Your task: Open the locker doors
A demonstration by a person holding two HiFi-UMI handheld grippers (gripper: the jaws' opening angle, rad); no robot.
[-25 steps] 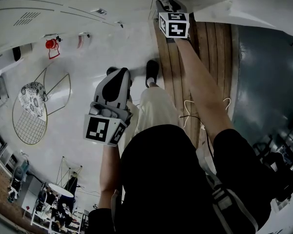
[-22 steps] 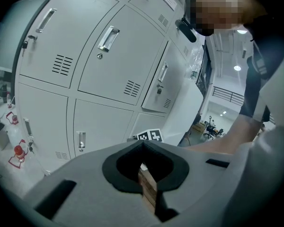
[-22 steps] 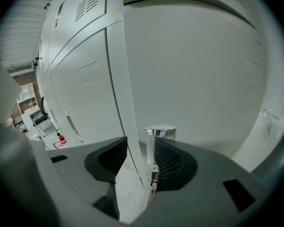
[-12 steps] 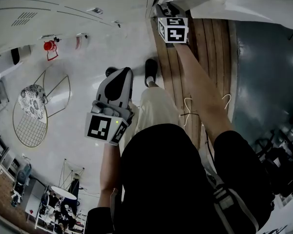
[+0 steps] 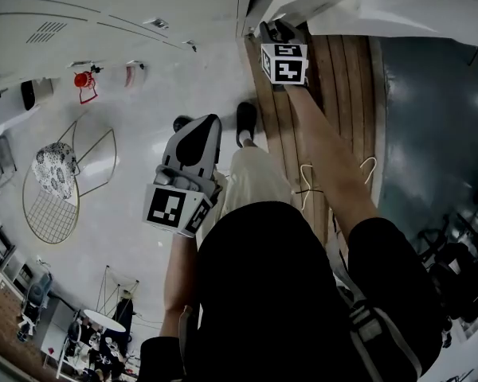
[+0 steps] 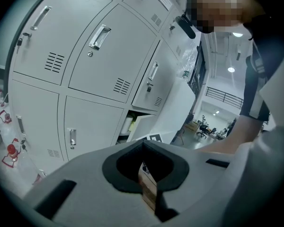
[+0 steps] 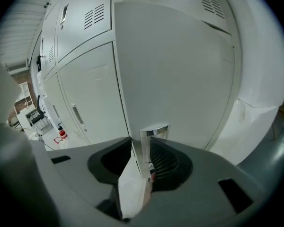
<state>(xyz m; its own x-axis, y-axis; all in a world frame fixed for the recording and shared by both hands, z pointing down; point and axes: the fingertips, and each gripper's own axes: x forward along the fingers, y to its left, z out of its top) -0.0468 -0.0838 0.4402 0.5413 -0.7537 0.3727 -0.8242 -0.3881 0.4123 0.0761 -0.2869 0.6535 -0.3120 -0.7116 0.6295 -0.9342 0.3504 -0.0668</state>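
**A:** Head view first. The right gripper (image 5: pixel 276 29) is reaching up at the free edge of the open door (image 5: pixel 398 10), top right of the pic. The left gripper (image 5: pixel 201 130) is hanging lower over the floor (image 5: pixel 135 205), touching nothing. Anything worrying u?

**B:** Yeah, going to the right gripper view. The jaws have just been closing, and the door's edge and its chrome handle (image 7: pixel 154 132) are sitting between them. The pads are looking pressed on it, so imo it's clamped, but that's a thin edge to be gripping. The door is swinging on an arc, so if the hand is pulling straight the pads are prob going to slide off the handle. Other risk: it's swinging out twd the person's own legs.

**A:** Which way is the door pointing tho?

**B:** It's standing upright, long axis running top to bottom. The hinge side is at the lockers (image 6: pixel 99 65) and the free edge is pointing out at the person. The left gripper view is showing it from the side, swung well out from a lower locker, w/ stuff showing inside. The other doors in that view are sitting shut. The left jaws are resting together there, holding nothing.
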